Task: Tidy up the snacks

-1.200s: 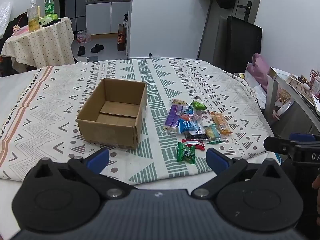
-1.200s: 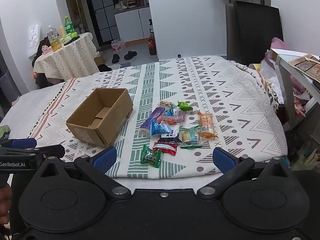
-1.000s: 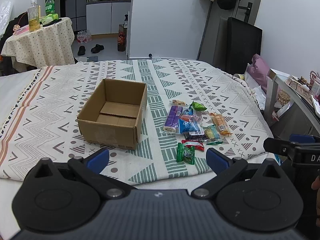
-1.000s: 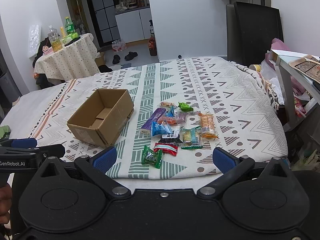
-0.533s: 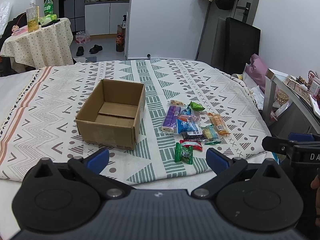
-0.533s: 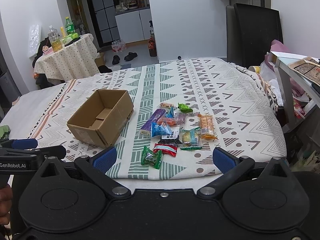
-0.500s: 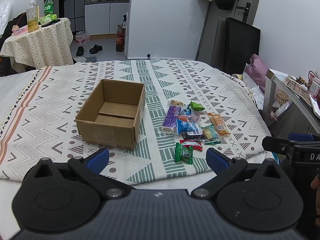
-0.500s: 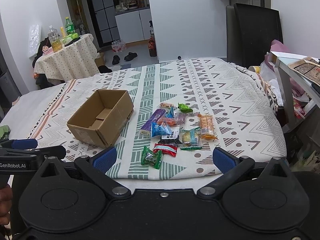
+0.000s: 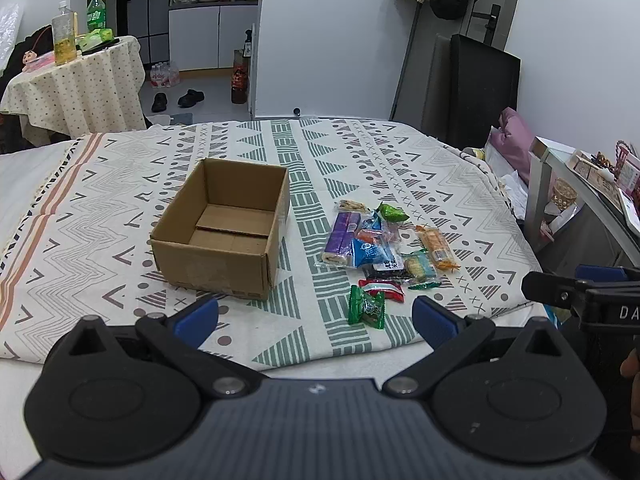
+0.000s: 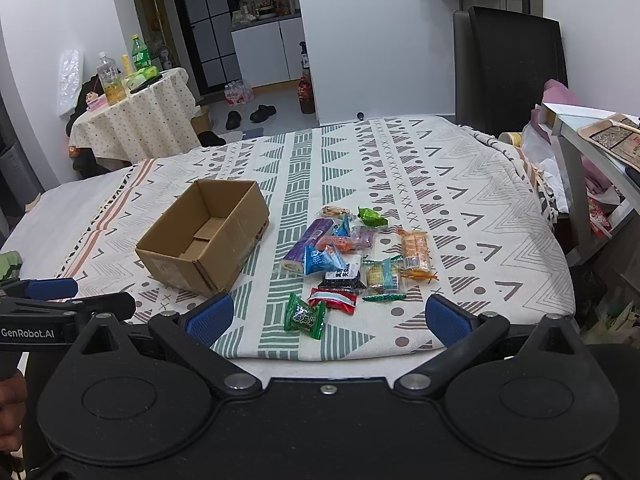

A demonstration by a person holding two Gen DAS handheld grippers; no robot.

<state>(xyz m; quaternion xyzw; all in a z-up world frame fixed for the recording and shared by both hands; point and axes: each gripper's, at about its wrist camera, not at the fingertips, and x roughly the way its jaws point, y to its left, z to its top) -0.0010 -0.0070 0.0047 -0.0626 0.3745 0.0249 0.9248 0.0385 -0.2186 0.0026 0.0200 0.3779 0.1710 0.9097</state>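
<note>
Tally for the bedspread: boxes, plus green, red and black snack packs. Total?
Cardboard box: 1
Green packs: 3 (candy, triangular pack, thin stick)
Red pack: 1
Black pack: 1
Total: 6

Cardboard box (image 9: 224, 236) on bed (image 9: 400, 160), left of snack pile (image 9: 380, 244), apart from it
Box open side up
Wrapped candy (image 9: 366, 311) nearest front edge of bed, just before rest of pile
Left gripper (image 9: 316, 318) and right gripper (image 10: 326, 320) side by side before bed's front edge
Round table (image 9: 76, 80) behind bed at left, bottles (image 9: 64, 34) on it
Shoes (image 9: 178, 100) on floor right of table
Shelf (image 9: 580, 168) right of bed
</note>
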